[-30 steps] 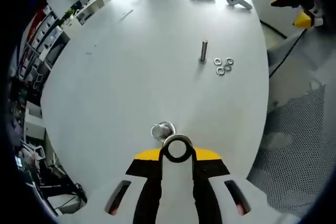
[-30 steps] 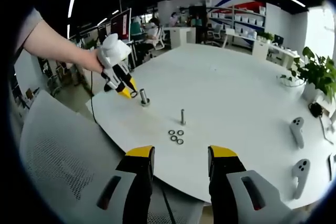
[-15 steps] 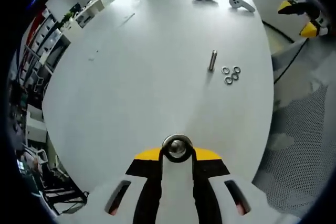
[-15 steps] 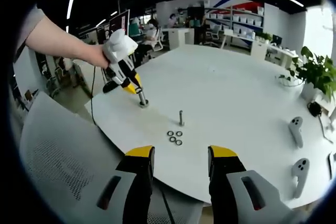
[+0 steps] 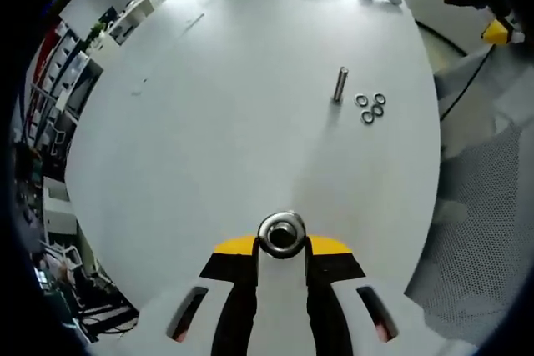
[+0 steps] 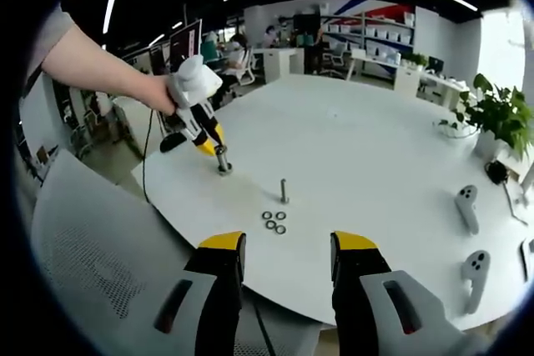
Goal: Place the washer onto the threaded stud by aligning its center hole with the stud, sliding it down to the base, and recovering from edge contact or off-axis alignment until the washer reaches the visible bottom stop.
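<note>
Washer point(image 5: 282, 234) pinched in left gripper point(image 5: 282, 249), angled down over stud point(image 6: 223, 158).

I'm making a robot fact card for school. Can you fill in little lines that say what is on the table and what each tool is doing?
Table: white round table
Left tool: left tool shut on a washer, held over a stud near the table edge
Right tool: right tool open, holding nothing, back from the table
Second stud: second stud standing upright, bare
Spare washers: three spare washers lying flat beside the second stud
Other things: two white controllers, a potted plant
Washer at the bottom stop: cannot tell
</note>
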`<state>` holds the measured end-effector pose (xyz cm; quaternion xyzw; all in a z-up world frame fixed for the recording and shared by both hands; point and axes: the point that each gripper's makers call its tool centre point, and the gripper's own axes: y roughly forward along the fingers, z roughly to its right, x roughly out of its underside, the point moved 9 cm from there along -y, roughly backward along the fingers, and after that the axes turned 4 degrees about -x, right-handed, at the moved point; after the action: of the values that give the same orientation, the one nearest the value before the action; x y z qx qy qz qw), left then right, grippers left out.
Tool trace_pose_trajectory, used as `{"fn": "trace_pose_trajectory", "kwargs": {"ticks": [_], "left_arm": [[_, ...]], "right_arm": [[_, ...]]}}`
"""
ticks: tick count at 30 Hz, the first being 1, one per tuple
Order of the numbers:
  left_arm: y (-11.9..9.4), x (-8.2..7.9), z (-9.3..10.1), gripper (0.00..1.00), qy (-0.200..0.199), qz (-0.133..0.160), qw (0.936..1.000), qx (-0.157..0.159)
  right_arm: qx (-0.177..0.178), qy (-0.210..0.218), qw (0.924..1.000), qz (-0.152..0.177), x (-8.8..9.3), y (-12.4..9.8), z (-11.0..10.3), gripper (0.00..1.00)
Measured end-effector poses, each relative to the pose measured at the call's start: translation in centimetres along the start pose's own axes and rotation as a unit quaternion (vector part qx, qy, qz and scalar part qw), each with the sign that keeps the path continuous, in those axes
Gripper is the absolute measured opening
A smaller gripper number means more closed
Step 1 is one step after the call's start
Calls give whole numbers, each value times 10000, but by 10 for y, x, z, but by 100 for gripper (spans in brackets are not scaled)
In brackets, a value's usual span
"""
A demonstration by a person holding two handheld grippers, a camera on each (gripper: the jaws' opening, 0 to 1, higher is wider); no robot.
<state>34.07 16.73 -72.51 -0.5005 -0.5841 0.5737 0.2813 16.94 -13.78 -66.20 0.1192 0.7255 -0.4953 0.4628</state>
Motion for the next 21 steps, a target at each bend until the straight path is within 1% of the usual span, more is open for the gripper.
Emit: {"fn": "trace_pose_trajectory", "kwargs": {"ticks": [5, 8, 15, 18, 20, 21], "left_arm": [[5, 1, 7, 19, 17, -109, 9999, 39], [7, 2, 8, 19, -32, -116, 9999, 48], [23, 5, 15, 19, -70, -215, 9997, 93], [29, 5, 16, 19, -152, -199, 9996, 104], [32, 6, 17, 19, -137, -152, 9997, 92], [33, 7, 17, 19, -144, -175, 9997, 85]], "right_arm": [[5, -14, 10000, -29, 0, 0, 0, 43], [27, 3, 10000, -16, 0, 0, 1, 43], [49, -4, 10000, -47, 1, 0, 1, 43], [59, 1, 10000, -50, 1, 0, 2, 43], [61, 9, 10000, -56, 1, 0, 2, 43], [60, 5, 10000, -58, 1, 0, 2, 43]]}}
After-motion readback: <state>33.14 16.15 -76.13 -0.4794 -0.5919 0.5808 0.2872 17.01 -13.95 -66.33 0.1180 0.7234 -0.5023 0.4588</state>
